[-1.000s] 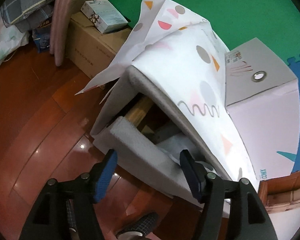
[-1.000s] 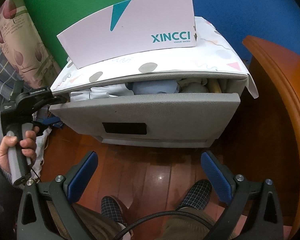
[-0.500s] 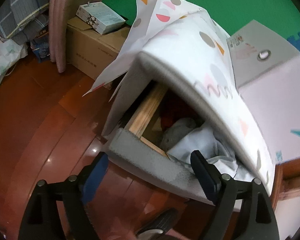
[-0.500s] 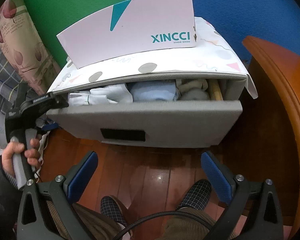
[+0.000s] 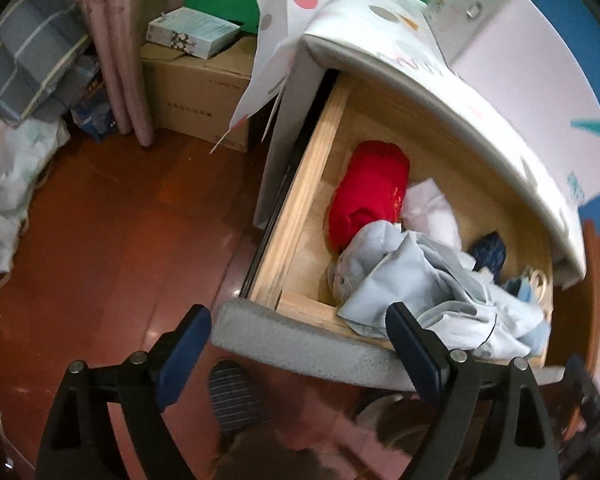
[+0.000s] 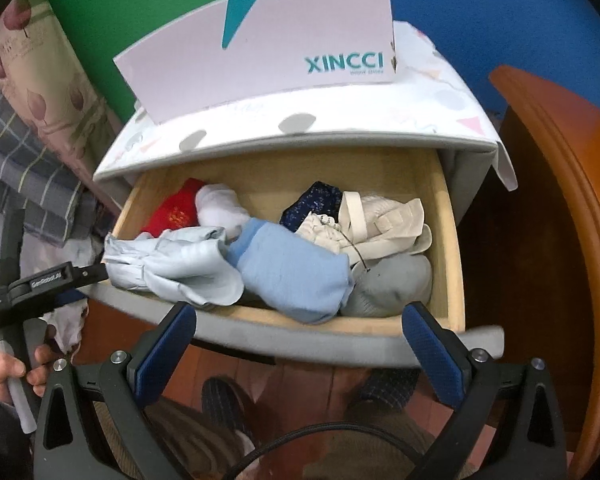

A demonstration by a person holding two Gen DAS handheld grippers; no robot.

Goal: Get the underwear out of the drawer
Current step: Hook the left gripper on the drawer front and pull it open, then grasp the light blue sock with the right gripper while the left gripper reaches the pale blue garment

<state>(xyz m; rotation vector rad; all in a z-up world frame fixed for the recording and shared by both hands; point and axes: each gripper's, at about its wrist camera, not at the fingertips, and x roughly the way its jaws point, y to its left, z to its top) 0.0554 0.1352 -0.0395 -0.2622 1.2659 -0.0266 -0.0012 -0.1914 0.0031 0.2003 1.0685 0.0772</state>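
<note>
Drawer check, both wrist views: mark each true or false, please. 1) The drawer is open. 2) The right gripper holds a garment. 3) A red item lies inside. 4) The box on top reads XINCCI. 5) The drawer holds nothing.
1) True: the drawer stands pulled out.
2) False: the right gripper is open and holds nothing.
3) True: a red item.
4) True: the box.
5) False: clothes fill it, including a light blue garment.

A home bedroom: bedside drawer (image 6: 260, 332) of folded clothes, plaid bedding (image 5: 28, 68), curtain (image 5: 116, 40), polished wood floor (image 5: 100, 240).
</note>
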